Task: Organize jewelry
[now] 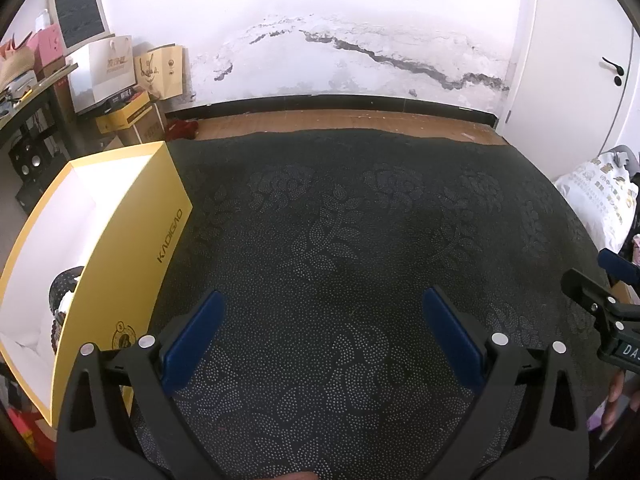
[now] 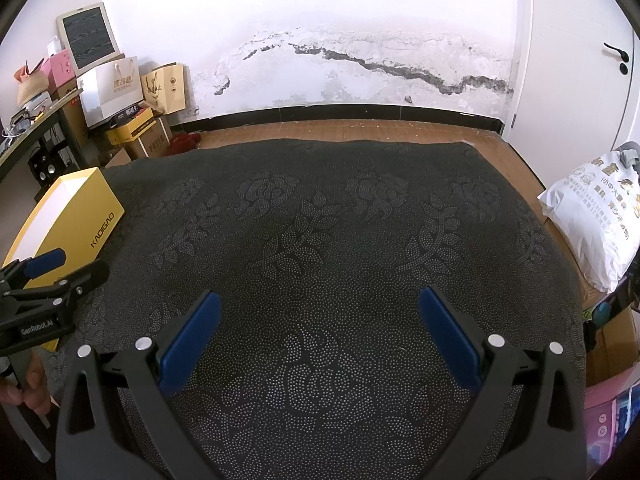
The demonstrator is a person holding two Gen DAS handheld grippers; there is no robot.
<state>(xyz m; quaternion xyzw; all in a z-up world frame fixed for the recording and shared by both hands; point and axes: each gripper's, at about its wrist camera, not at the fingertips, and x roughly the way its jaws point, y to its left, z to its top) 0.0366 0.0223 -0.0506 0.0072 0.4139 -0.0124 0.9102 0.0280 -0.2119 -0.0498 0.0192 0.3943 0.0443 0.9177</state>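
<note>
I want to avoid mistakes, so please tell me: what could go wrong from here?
1. The yellow box sits at the left edge of the dark cloth; the open left gripper beside it might push it off.
2. The beads lie deep behind the box's tall wall, so reaching them may be awkward.

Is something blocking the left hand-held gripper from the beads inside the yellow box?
Yes: the yellow cardboard box's tall side wall stands between the open left hand-held gripper and the dark beaded jewelry inside.
</note>
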